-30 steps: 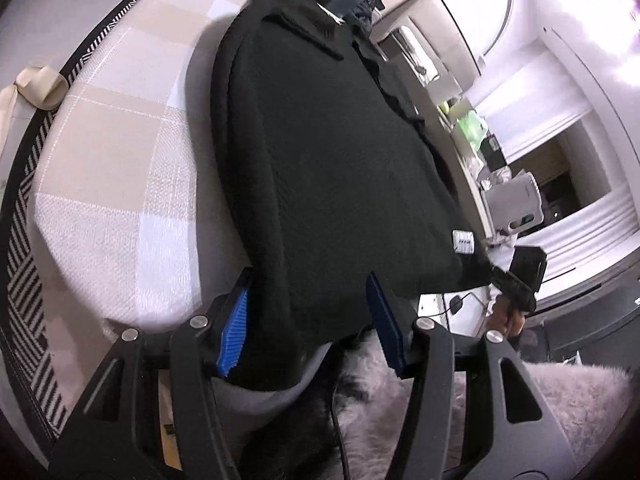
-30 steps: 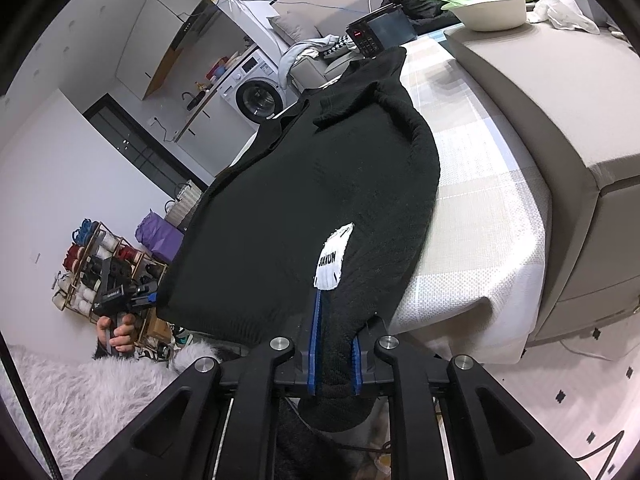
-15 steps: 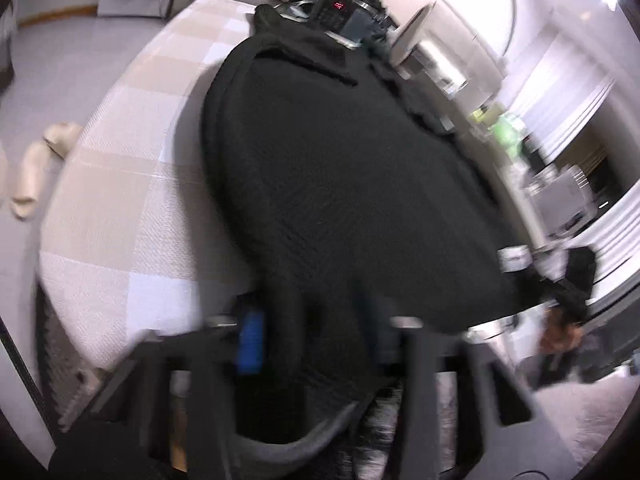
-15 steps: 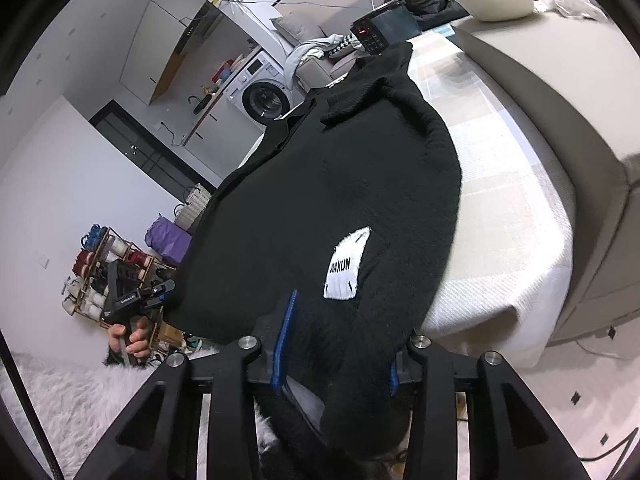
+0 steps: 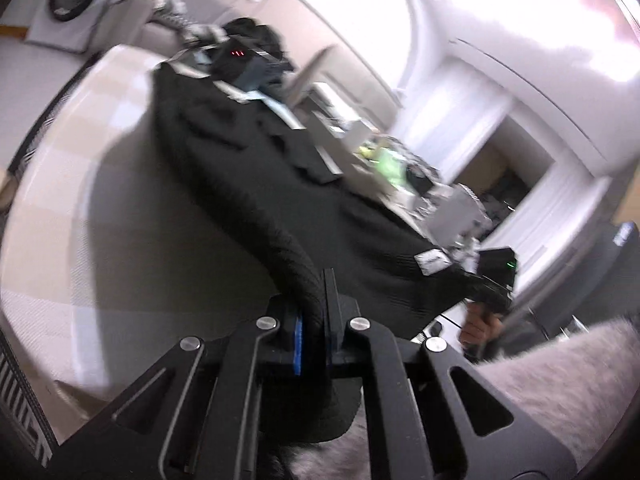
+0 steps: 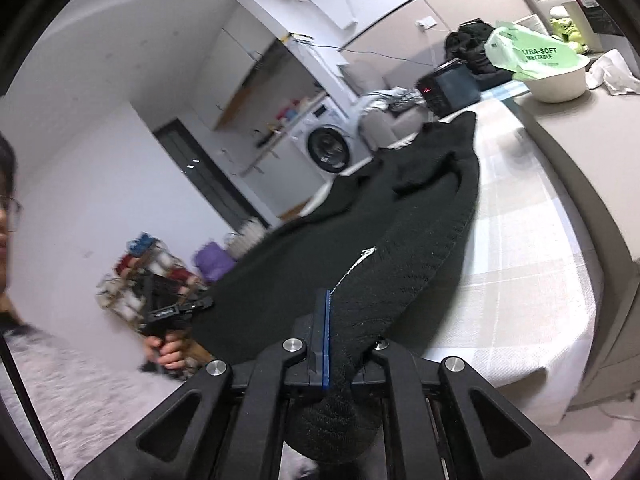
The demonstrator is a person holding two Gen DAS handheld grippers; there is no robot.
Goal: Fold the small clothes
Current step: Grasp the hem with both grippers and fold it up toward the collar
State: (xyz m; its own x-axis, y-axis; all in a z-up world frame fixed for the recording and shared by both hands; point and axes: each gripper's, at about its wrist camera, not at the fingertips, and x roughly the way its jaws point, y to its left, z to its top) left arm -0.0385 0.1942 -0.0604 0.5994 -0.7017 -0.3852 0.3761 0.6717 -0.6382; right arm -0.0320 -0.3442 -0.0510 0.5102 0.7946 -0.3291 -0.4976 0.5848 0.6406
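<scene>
A black knitted sweater (image 5: 312, 200) with a small white label (image 5: 434, 259) lies lengthwise on a checked beige cloth (image 5: 100, 208); its near hem is lifted off the surface. My left gripper (image 5: 314, 316) is shut on the hem's left corner. My right gripper (image 6: 340, 332) is shut on the hem's right corner, where the sweater (image 6: 408, 240) bunches between the pads. Each gripper shows in the other's view, the right one (image 5: 494, 280) and the left one (image 6: 176, 310).
A black device with red digits (image 6: 448, 88) sits at the far end of the cloth. A white bowl with a green packet (image 6: 556, 76) stands on the grey ledge at right. A washing machine (image 6: 332, 148) and a shelf (image 6: 144, 276) stand at left.
Both grippers closed on the hem corners; the right one opened briefly half a second ago. The near hem has risen off the cloth and the cameras tilted upward.
</scene>
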